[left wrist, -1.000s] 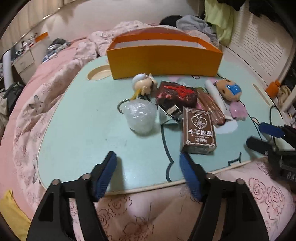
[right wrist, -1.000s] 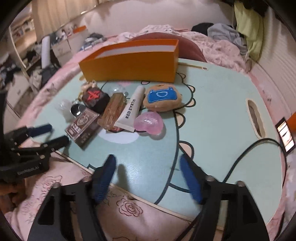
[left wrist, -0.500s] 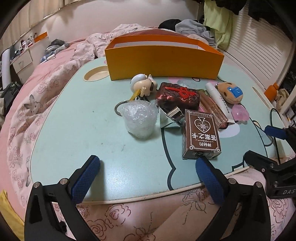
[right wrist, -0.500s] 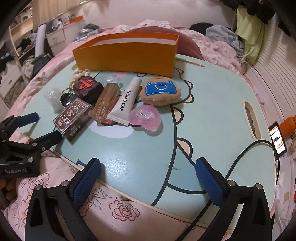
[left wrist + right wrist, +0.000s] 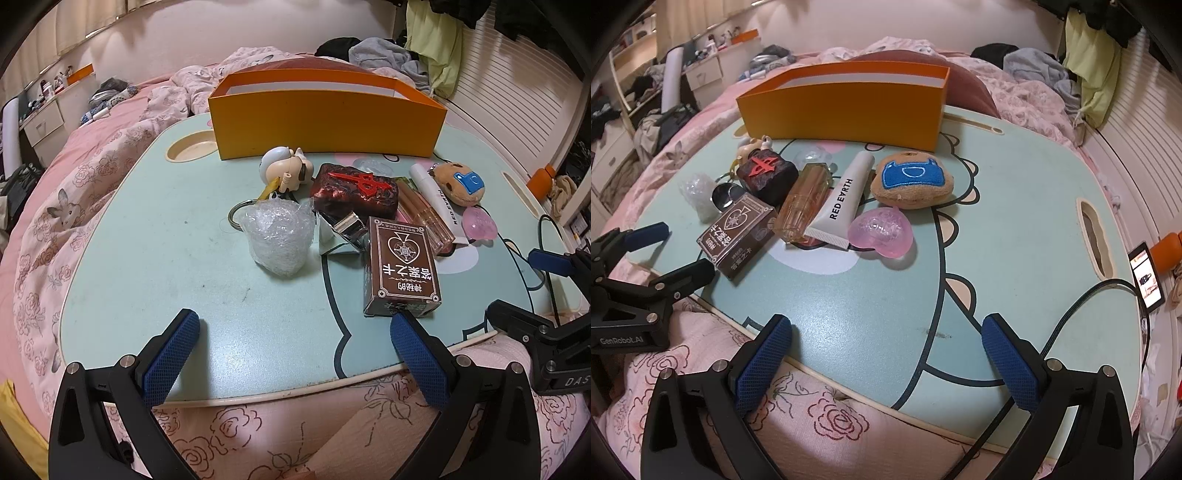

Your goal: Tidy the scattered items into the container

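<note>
Mint lap table [image 5: 140, 258] on pink floral bedding [image 5: 48, 206], cluttered bedroom, both claws released, nothing between them

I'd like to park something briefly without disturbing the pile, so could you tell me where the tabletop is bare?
Bare: the stretch left of the bubble-wrap wad, out to the cup recess, and the wide area right of the plush toy and pink heart, up to the handle slot. Crowded: the cluster in front of the orange box.
</note>
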Tool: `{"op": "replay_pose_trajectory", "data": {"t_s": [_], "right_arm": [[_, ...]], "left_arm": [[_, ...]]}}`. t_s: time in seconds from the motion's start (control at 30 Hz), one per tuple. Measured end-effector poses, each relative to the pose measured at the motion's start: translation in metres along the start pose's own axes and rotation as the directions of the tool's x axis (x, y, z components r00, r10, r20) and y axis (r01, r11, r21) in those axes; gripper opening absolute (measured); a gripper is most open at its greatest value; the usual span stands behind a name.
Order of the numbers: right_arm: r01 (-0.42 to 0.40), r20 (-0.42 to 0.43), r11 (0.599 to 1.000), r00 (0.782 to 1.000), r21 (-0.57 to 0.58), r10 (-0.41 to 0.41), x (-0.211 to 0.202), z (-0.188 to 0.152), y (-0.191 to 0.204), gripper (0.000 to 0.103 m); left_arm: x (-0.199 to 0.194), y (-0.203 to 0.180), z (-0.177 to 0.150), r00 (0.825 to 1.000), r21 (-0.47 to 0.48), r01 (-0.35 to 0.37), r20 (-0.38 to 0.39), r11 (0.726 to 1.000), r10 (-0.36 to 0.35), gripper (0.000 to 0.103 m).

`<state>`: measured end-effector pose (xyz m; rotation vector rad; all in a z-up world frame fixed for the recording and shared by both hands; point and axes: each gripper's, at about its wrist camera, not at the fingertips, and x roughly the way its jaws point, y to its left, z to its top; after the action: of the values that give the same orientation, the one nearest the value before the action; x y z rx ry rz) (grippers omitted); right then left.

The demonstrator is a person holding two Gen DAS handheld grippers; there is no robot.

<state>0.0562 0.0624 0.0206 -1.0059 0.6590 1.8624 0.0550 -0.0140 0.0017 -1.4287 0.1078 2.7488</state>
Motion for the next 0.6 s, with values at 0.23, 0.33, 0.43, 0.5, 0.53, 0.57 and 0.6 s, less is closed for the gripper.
{"op": "replay_pose_trajectory", "data": {"t_s": [0.23,0.33,0.43,0.5,0.53,0.57,0.6], "right_arm": [[0.002,-0.004,1.000,1.000,0.001,-0.002,-0.0003,-0.0002,-0.0001,0.103],[0.003,-0.004,1.000,1.000,0.001,-0.003,-0.0004,0.0000,0.0005,0.103],[0.003,-0.005,1.000,1.000,0.001,-0.003,-0.0005,0.0000,0.0005,0.103],[0.003,-0.006,1.000,1.000,0.001,-0.003,-0.0006,0.0001,0.0004,0.103],[0.004,-0.006,1.000,1.000,0.001,-0.004,-0.0009,-0.0001,0.0005,0.103],[0.004,-0.006,1.000,1.000,0.001,-0.004,-0.0008,0.0000,0.0005,0.103],[0.004,-0.006,1.000,1.000,0.002,-0.004,-0.0007,0.0002,0.0005,0.103]], "left_arm": [[0.0001,0.0000,0.0003,1.000,0.002,0.001,0.000,1.000,-0.001,0.103],[0.0002,0.0007,0.0008,1.000,0.006,0.005,0.002,1.000,-0.005,0.103],[0.0003,0.0022,0.0006,1.000,0.009,0.007,0.002,1.000,-0.007,0.103],[0.0004,0.0023,0.0006,1.000,0.010,0.007,0.002,1.000,-0.007,0.103],[0.0003,0.0022,0.0007,1.000,0.012,0.009,0.001,1.000,-0.009,0.103],[0.0003,0.0021,0.0007,1.000,0.014,0.010,0.001,1.000,-0.010,0.103],[0.0003,0.0023,0.0007,1.000,0.014,0.010,0.001,1.000,-0.010,0.103]]}}
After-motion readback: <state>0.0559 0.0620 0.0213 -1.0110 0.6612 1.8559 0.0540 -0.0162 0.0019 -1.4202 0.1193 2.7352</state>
